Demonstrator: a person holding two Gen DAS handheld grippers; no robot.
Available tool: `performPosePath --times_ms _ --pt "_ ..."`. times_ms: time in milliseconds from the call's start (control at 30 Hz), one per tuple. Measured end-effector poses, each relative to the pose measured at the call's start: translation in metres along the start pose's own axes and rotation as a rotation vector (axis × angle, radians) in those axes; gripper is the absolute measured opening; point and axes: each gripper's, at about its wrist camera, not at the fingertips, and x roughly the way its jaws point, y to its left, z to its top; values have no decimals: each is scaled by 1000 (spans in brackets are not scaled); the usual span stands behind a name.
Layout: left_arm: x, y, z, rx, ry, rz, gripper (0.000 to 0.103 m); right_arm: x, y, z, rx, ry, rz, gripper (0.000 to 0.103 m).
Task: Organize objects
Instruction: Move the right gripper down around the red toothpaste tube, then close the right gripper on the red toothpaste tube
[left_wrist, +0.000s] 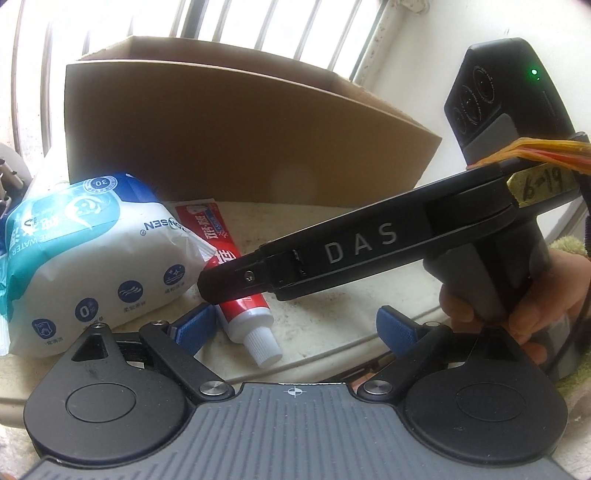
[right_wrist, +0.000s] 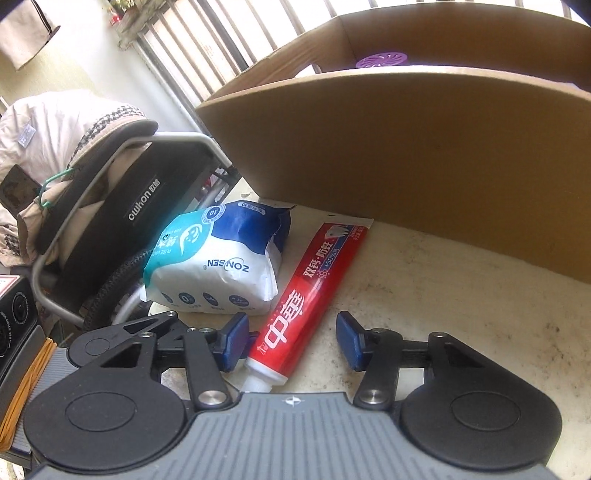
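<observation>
Red toothpaste tube with a white screw cap (right_wrist: 309, 291) lies flat on the pale, speckled stone worktop (right_wrist: 461, 295). Its long axis runs from the cap, nearest my right gripper (right_wrist: 291, 341), up to the flat crimped end, which reaches the foot of the open brown cardboard box (right_wrist: 424, 155). Cap points toward the cameras in both views.

Right gripper: blue pads (right_wrist: 350, 341) straddle the cap end. The left pad sits against or just beside the tube, the right pad stands clear of it. Jaws part-closed, nothing clamped.

Left gripper (left_wrist: 291, 328): jaws wide, empty, low over the worktop near the cap.

White and blue soft pack of wet wipes (left_wrist: 88, 254) lies just beside the tube, overlapping its edge.

Left view only: the right gripper's black finger crossing over the tube, and the person's hand (left_wrist: 517, 306) on its handle. Right view only: a purple slotted disc (right_wrist: 382, 60) inside the box, and a wheelchair draped with cloth (right_wrist: 122, 206) past the worktop edge.

Barred window (left_wrist: 229, 22) behind the box, bright daylight.
</observation>
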Motion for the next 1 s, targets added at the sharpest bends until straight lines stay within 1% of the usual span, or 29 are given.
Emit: performPosePath --times_ms 133,200,467,633,833,867,900,1000 --pt "-4 2 0 -7 -8 -18 95 1 3 1 -24 5 -24 46" --pt "-5 2 0 -8 -8 -26 96 2 3 0 -22 13 -7 40" --pt "-12 -1 -3 -13 -10 -45 97 0 -3 -3 -1 8 5 37" --pt "-16 -9 -6 -7 -5 -69 97 -5 -12 -7 51 4 23 31" --pt "-26 -11 -5 14 9 -82 97 -14 -19 -16 73 -14 18 30" --pt "-25 -7 -7 17 12 -84 97 -15 -20 -17 77 -16 18 30" --pt "-15 0 -8 19 15 -86 97 -16 -21 -19 80 -18 18 30" --pt "-18 -1 -9 24 22 -91 97 -18 -22 -22 86 -25 20 30"
